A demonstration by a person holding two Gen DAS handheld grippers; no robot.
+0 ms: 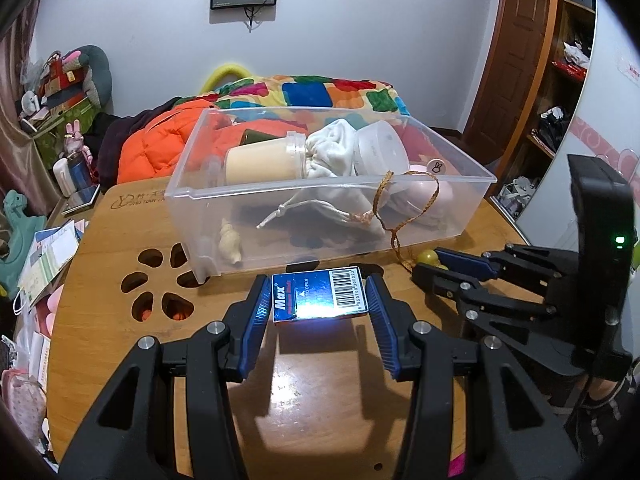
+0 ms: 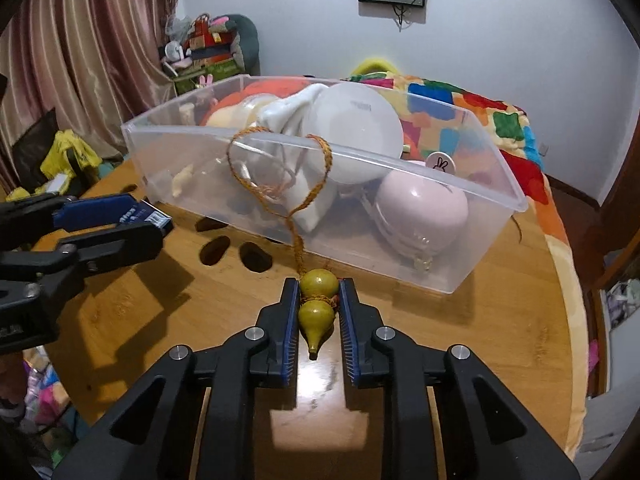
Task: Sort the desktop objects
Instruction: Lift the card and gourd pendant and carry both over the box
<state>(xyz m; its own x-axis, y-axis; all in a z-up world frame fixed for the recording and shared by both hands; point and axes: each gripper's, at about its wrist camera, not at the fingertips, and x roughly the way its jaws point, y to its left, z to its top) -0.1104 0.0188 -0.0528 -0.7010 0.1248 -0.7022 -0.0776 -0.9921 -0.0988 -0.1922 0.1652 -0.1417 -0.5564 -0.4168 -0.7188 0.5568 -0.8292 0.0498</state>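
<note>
A clear plastic bin (image 1: 472, 200) (image 2: 472, 264) stands on the wooden table (image 1: 104, 248) (image 2: 500, 320). My left gripper (image 1: 319, 280) is shut on a blue Max staple box (image 1: 320, 298), held just in front of the bin; from the right wrist the box (image 2: 136, 214) shows at the left. My right gripper (image 2: 319, 284) is shut on a small yellow-green gourd charm (image 2: 317, 312), whose orange braided cord (image 2: 316, 184) loops up over the bin's front rim. In the left wrist view the right gripper (image 1: 430, 264) sits to the right with the gourd (image 1: 428, 258) at its tips.
Inside the bin lie a cream jar (image 1: 260, 160), a white cloth pouch (image 1: 336, 152), a white round lid (image 2: 356, 132) and a pink rounded case (image 2: 420, 212). Paw-shaped cutouts (image 1: 160, 280) pierce the tabletop. A colourful quilt (image 1: 320, 92) and orange jacket (image 1: 160, 140) lie behind.
</note>
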